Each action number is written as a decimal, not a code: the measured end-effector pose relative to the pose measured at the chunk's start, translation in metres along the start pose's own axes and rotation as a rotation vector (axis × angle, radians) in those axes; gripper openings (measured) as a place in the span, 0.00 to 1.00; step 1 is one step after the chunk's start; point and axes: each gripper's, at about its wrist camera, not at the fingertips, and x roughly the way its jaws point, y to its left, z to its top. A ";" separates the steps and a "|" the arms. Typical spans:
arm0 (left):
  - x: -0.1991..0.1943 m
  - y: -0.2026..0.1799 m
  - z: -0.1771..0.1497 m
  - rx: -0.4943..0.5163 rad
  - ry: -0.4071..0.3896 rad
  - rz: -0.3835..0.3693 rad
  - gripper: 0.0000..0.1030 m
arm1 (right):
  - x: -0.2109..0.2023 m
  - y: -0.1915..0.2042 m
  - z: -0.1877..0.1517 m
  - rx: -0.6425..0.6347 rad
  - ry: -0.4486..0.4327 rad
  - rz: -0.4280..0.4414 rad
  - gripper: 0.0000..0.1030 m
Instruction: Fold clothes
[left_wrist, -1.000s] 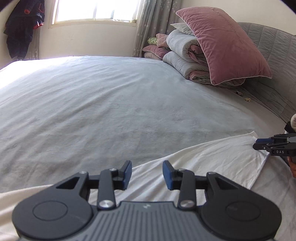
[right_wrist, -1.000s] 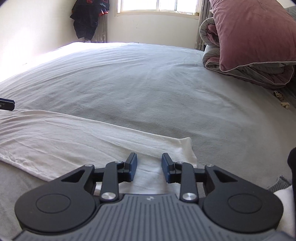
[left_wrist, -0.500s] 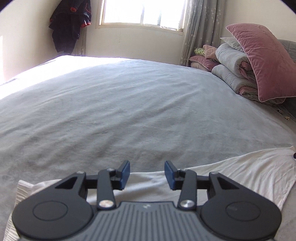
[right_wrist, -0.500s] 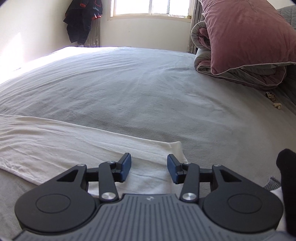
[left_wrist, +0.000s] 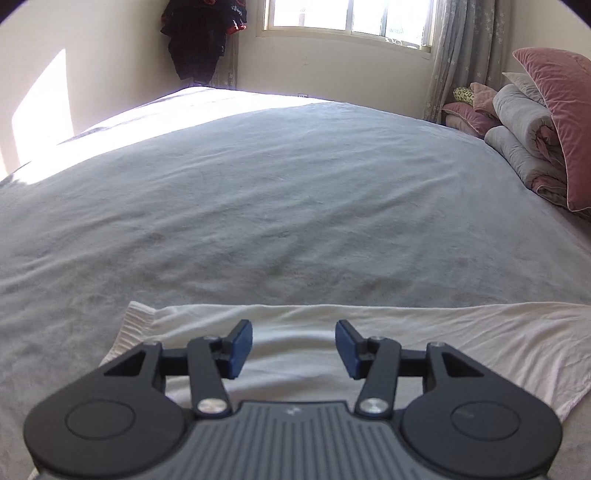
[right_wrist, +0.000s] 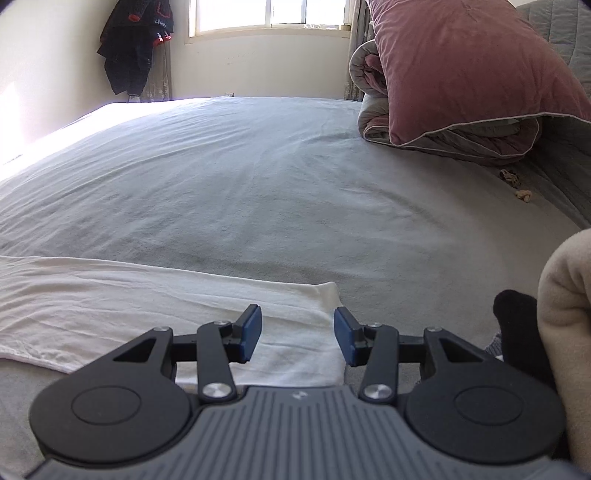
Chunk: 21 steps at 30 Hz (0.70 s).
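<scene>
A white garment (left_wrist: 424, 332) lies folded into a long flat strip across the near side of the grey bed (left_wrist: 295, 192). My left gripper (left_wrist: 293, 349) hovers over the strip's left end, near a ribbed cuff (left_wrist: 133, 317); its jaws are opening and nothing is between them. In the right wrist view the same white garment (right_wrist: 129, 295) runs off to the left. There my right gripper (right_wrist: 297, 338) stands open above the strip's right end, its pads apart from the cloth.
A pink pillow (right_wrist: 461, 66) leans on rolled grey quilts (left_wrist: 521, 140) at the headboard on the right. Dark clothes (left_wrist: 199, 33) hang beside the window. A beige sleeve (right_wrist: 565, 332) and a dark cloth piece (right_wrist: 517, 325) sit at the right edge. Small crumbs (right_wrist: 517, 184) lie by the headboard.
The left gripper has swung left along the white strip to its cuff end and its jaws have widened. The right gripper rose slightly and opened wider.
</scene>
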 end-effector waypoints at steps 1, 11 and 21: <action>-0.010 -0.003 -0.001 0.006 0.004 0.002 0.54 | -0.009 0.001 0.003 0.001 0.004 -0.004 0.45; -0.087 -0.007 -0.025 -0.088 0.038 -0.008 0.83 | -0.126 0.044 0.012 0.024 -0.024 -0.030 0.52; -0.112 0.048 -0.081 -0.226 0.002 -0.012 0.84 | -0.208 0.106 -0.037 0.037 -0.026 -0.071 0.58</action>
